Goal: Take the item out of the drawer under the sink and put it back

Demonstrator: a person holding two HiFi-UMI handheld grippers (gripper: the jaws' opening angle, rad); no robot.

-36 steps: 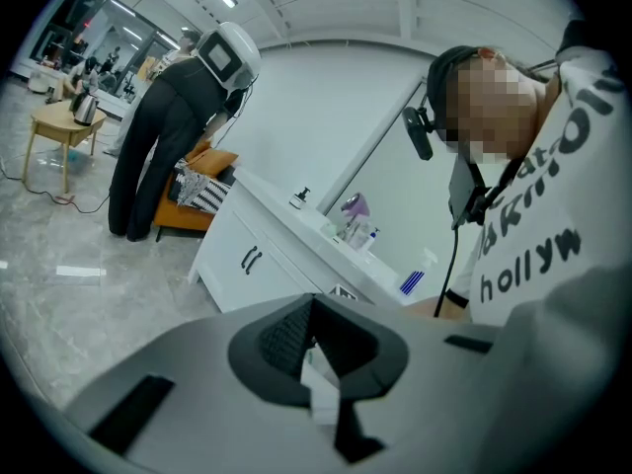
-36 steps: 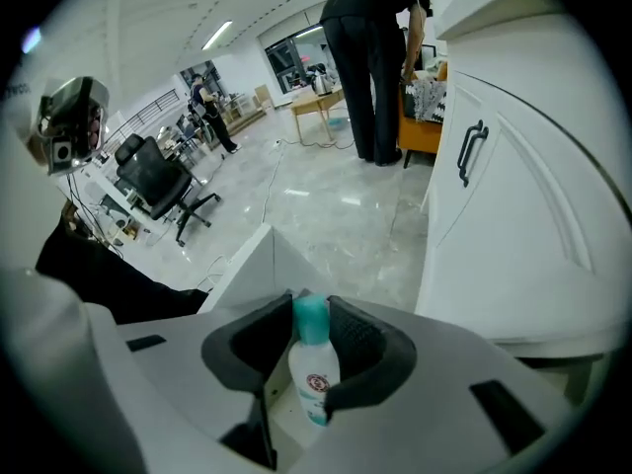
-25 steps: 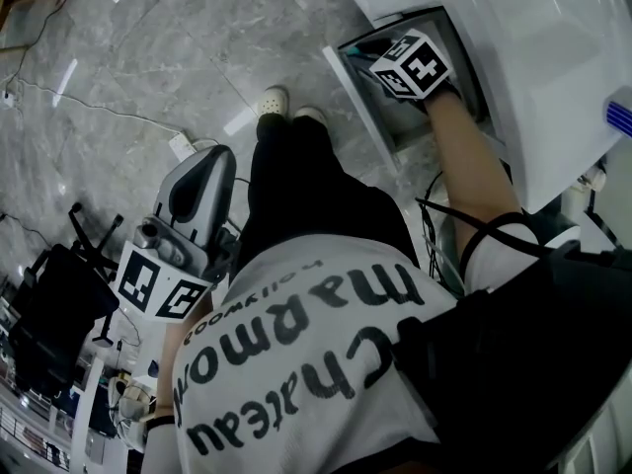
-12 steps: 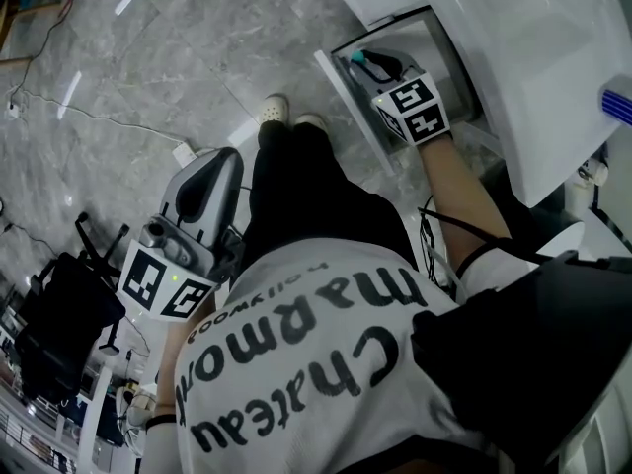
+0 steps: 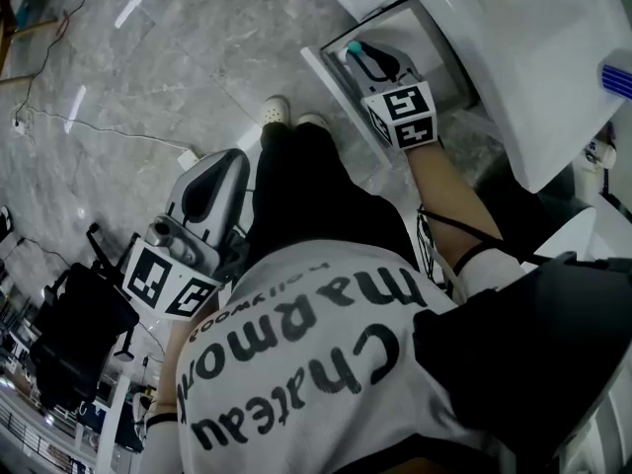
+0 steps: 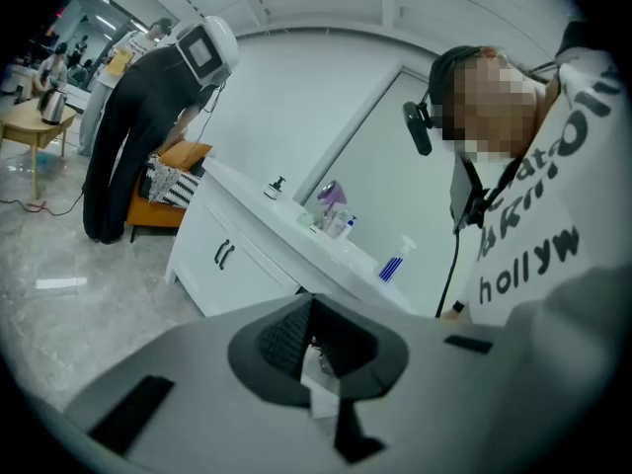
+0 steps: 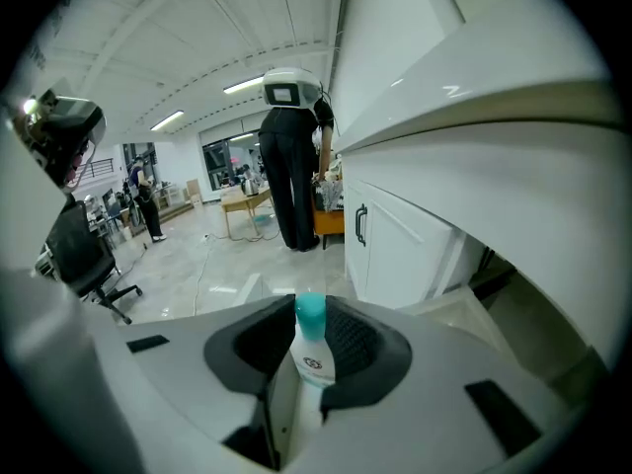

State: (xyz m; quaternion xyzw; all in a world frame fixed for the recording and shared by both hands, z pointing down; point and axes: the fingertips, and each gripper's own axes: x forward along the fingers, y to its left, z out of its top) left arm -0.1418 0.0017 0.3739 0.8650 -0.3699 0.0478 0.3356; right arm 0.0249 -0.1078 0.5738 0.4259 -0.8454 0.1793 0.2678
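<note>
The right gripper [image 7: 310, 332] clamped the teal-capped bottle [image 7: 314, 363]; lifting upright would best clear the drawer [image 5: 318, 67] rim. The left gripper [image 6: 311, 329] hung closed, empty.

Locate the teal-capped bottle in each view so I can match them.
Head view: teal-capped bottle, top centre-right, in the right gripper at the open drawer.
Left gripper view: not in it.
Right gripper view: bottom centre, clamped between the jaws.
Shared landmark: the white sink cabinet.
</note>
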